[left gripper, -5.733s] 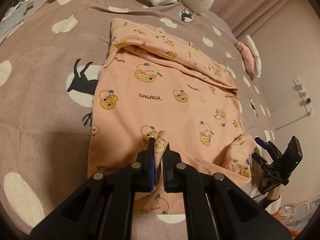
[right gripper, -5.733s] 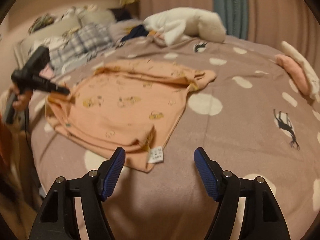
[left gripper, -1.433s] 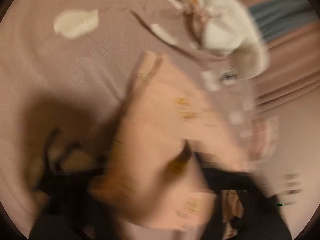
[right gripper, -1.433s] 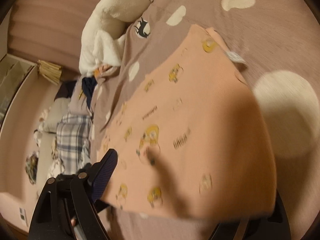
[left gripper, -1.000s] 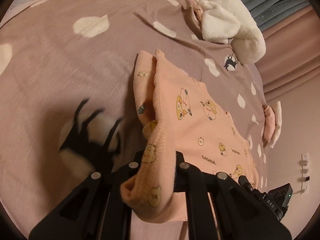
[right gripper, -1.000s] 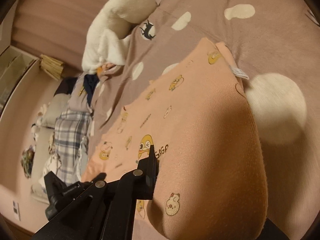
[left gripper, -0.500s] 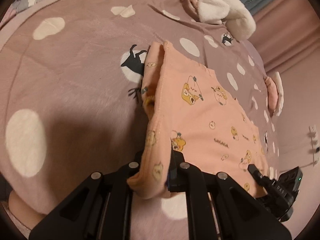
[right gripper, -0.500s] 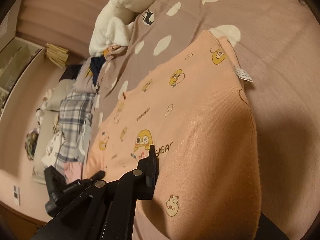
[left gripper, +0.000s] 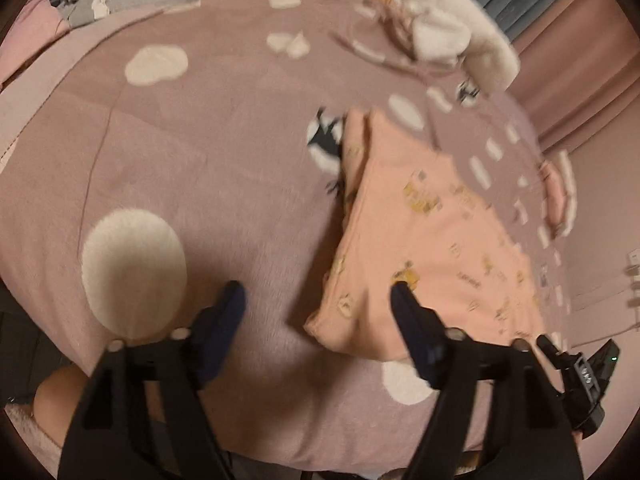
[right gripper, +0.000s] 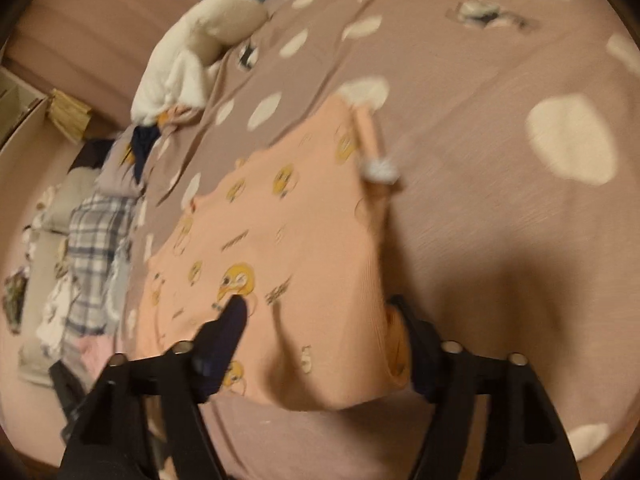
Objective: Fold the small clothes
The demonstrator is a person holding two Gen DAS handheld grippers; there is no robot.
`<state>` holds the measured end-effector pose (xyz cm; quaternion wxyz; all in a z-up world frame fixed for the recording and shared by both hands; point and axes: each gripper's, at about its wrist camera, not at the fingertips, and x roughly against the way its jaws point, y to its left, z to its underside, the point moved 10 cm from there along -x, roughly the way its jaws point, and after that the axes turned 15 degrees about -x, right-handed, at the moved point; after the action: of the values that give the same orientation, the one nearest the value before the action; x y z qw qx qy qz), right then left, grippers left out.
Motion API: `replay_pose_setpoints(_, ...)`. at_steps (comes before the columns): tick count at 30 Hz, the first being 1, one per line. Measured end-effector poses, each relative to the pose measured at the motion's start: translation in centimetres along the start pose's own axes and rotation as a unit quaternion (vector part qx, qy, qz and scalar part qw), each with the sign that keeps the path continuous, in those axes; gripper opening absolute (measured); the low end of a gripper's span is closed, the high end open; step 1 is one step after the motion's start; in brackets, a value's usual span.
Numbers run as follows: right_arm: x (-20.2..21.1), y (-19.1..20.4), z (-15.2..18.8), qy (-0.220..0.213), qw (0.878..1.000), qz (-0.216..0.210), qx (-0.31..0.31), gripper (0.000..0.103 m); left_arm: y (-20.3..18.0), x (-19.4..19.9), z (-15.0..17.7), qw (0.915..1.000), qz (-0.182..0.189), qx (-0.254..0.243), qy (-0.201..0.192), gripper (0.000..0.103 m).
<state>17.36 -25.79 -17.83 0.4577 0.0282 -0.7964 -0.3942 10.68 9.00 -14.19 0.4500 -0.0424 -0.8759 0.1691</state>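
Observation:
A peach child's top [left gripper: 436,236] with cartoon prints lies folded on the mauve spotted bedspread [left gripper: 208,152]. My left gripper [left gripper: 318,306] is opening. The top's near corner lies loose between its jaws, close to the right finger [left gripper: 408,312], and no pad presses on it. In the right wrist view the same top [right gripper: 288,232] stretches away with its white label [right gripper: 380,168] at the far edge. My right gripper [right gripper: 318,318] is opening too. The top's rounded fold sits slack between its fingers. The right gripper [left gripper: 580,372] also shows at the lower right of the left view.
A white fluffy blanket [left gripper: 452,36] lies bunched at the bed's far end. A heap of plaid and grey clothes [right gripper: 96,248] lies along one side. A pink item [left gripper: 560,196] rests near the other side. The bed's near edge runs just under both grippers.
Both grippers were shut on the top's folded edge half a second ago. Now both have spread wide and let the cloth drop onto the bed. The views have pulled back slightly.

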Motion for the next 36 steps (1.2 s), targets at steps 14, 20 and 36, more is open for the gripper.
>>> replay_pose_setpoints(14, -0.7, -0.8, 0.5, 0.009, 1.000, -0.018, -0.016, 0.102, -7.8, -0.1, -4.0, 0.9869, 0.021, -0.150, -0.056, 0.103)
replay_pose_setpoints(20, -0.4, -1.3, -0.1, 0.002, 0.998, -0.044, -0.039, 0.102, -10.5, -1.1, -4.3, 0.9812, 0.043, -0.179, -0.058, 0.103)
replay_pose_setpoints(36, -0.2, -1.5, -0.8, -0.033, 0.994, -0.102, -0.030, 0.102, -9.2, -4.3, -4.0, 0.9870, 0.056, -0.150, -0.015, 0.103)
